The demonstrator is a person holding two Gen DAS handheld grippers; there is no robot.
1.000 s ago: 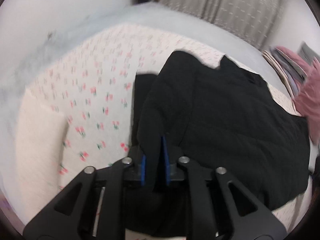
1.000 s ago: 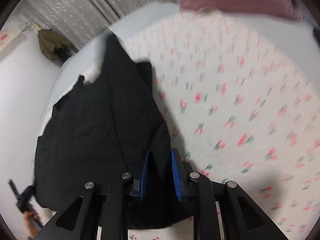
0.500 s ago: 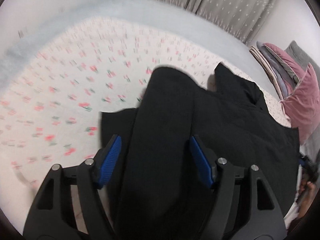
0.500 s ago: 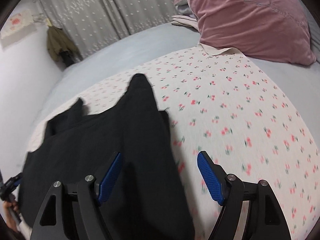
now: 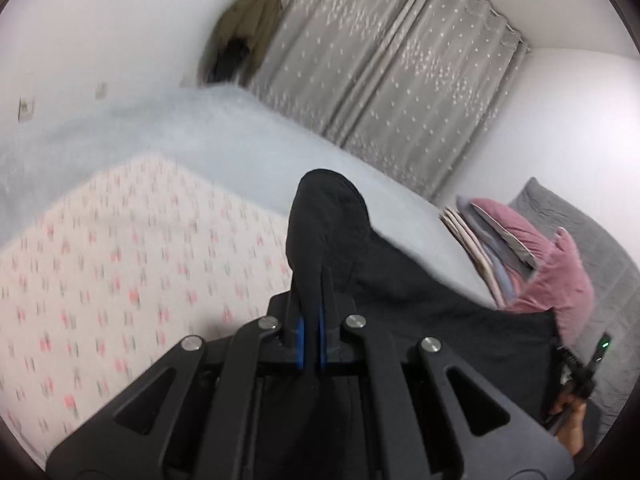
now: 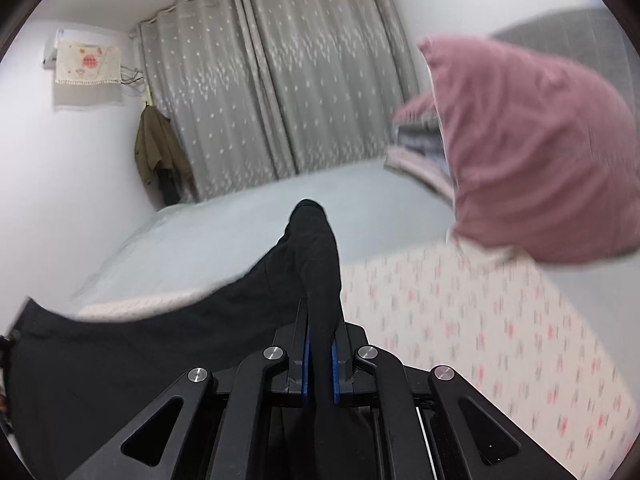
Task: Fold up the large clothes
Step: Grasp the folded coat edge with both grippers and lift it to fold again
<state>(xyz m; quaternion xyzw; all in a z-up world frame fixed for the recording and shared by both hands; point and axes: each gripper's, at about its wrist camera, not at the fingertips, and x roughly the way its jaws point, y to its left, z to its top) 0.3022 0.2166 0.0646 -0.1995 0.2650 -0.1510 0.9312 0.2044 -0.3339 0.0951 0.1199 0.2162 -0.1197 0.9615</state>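
A large black garment (image 5: 420,304) is lifted above the bed. My left gripper (image 5: 311,340) is shut on one of its edges; a bunch of black cloth sticks up past the blue pads. My right gripper (image 6: 319,364) is shut on another edge of the same garment (image 6: 168,328), which stretches away to the left in the right wrist view. The other hand and gripper (image 5: 576,376) show at the far right of the left wrist view, past the stretched cloth.
The bed has a cherry-print sheet (image 5: 120,264) and a pale blue cover (image 5: 224,140) behind it. A pink pillow (image 6: 532,152) and stacked folded linens (image 5: 480,240) lie by the grey headboard. Grey curtains (image 6: 280,80) and a hanging olive jacket (image 6: 158,148) stand beyond.
Both grippers were open over the garment half a second ago. Now both are shut on its cloth and raised, with the garment lifted off the sheet.
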